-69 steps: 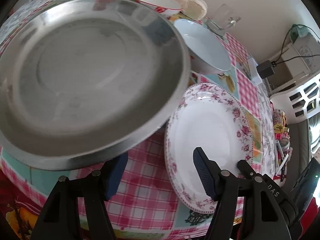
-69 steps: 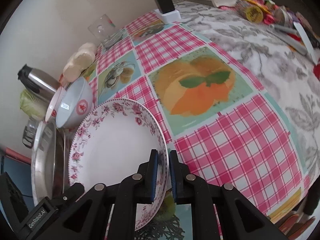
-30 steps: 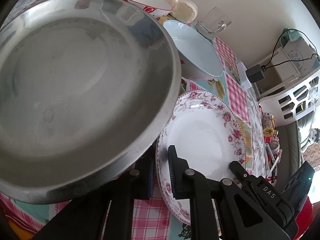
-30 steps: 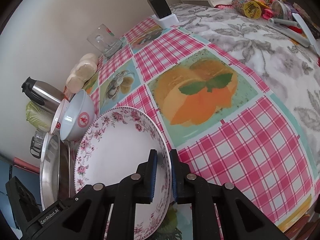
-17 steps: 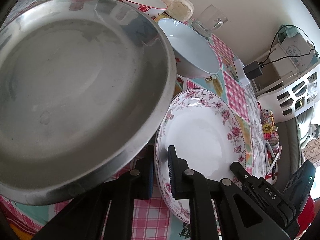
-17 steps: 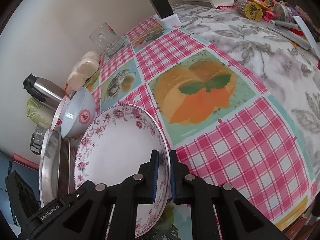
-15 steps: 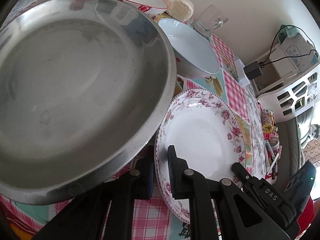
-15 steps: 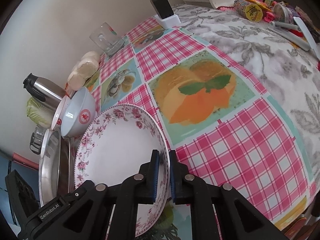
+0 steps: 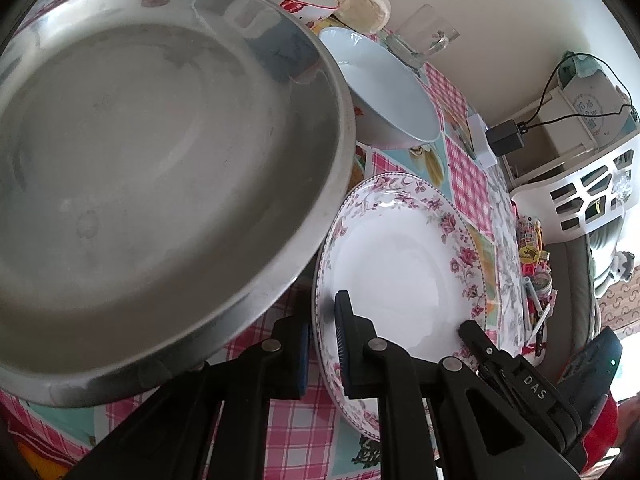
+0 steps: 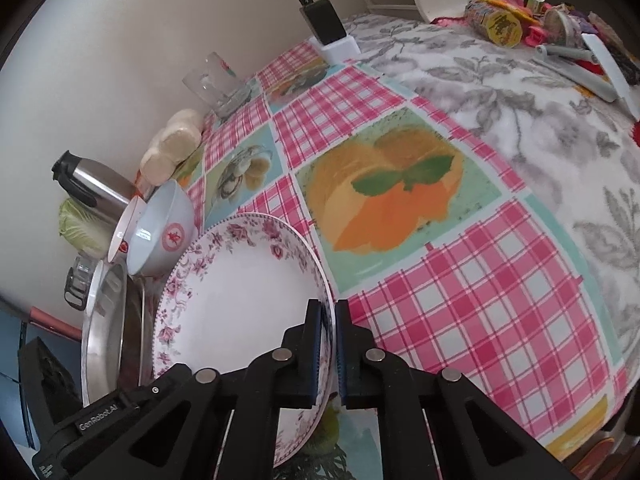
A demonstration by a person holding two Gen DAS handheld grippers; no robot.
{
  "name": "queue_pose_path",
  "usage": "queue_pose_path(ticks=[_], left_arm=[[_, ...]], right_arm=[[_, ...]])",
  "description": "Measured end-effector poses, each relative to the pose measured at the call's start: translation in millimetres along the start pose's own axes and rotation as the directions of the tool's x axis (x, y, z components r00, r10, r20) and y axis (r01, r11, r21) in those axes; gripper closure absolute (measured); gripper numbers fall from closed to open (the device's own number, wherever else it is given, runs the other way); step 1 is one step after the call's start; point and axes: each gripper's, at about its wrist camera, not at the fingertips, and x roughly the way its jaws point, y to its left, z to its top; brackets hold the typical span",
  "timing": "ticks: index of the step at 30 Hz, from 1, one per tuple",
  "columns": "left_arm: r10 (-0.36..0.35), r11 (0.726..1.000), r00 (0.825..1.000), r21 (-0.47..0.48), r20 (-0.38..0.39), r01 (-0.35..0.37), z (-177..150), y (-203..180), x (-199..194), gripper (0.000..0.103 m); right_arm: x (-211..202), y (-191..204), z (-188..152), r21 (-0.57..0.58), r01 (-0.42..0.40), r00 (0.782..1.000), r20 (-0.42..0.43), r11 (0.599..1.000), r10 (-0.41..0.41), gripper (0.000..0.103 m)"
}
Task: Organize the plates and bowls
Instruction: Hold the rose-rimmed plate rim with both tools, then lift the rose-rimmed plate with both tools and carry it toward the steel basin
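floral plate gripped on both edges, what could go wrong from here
1. Both hand-held grippers pinch only the thin rim of the floral plate: left hand-held gripper, right hand-held gripper. It could slip or twist if they move unevenly.
2. The steel pan sits right beside the plate; lifting could knock its rim.
3. The white bowl stands close behind.

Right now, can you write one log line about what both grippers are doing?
left hand-held gripper: shut on floral plate rim | right hand-held gripper: shut on opposite rim | steel pan: beside plate
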Motion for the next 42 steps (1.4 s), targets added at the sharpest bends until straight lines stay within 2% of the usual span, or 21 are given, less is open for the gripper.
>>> queue_pose_path(ticks=[2, 8, 11, 17, 27, 35, 42], left_arm=[[0.008, 1.0, 1.0, 0.008, 0.004, -0.008, 0.1, -0.5, -0.7, 0.09], [0.063, 0.997, 0.998, 0.05, 0.03, -0.064, -0.3, -8.2, -5.0, 0.089], [0.037, 0.998, 0.999, 0.056, 0.029, -0.038, 0.6, -11.7, -7.1, 0.089], [0.011, 0.996, 1.0, 0.088, 0.029, -0.013, 0.6, -22.4, -10.9, 0.09], [-0.044, 0.982, 0.992, 0.186, 0.118, 0.021, 6.8, -45.6, -40.5, 0.09], [-0.066, 0.981, 0.987, 0.192, 0.145, 0.037, 21.2, -30.1, -69.2, 0.09], [-0.101, 0.985, 0.98, 0.154, 0.174, 0.074, 44.2, -3.6, -93.7, 0.09]], right_arm=[[5.3, -0.7, -0.7, 0.01, -0.011, 1.0, -0.009, 1.0, 0.011, 0.091], [6.1, 3.9, -3.3, -0.02, -0.014, 1.0, -0.014, 1.0, 0.013, 0.093], [-3.8, 3.3, -1.3, -0.023, -0.053, 0.998, 0.016, 0.998, 0.053, 0.095], [-19.8, 2.6, 1.6, -0.022, -0.037, 0.998, 0.055, 0.999, 0.039, 0.095], [-52.6, 8.8, 4.5, -0.04, -0.047, 0.987, 0.149, 0.998, 0.053, 0.095], [-65.6, 37.5, 0.5, -0.071, -0.058, 0.978, 0.195, 0.996, 0.071, 0.095], [-64.8, 75.0, -5.1, -0.074, -0.082, 0.977, 0.192, 0.994, 0.095, 0.094]])
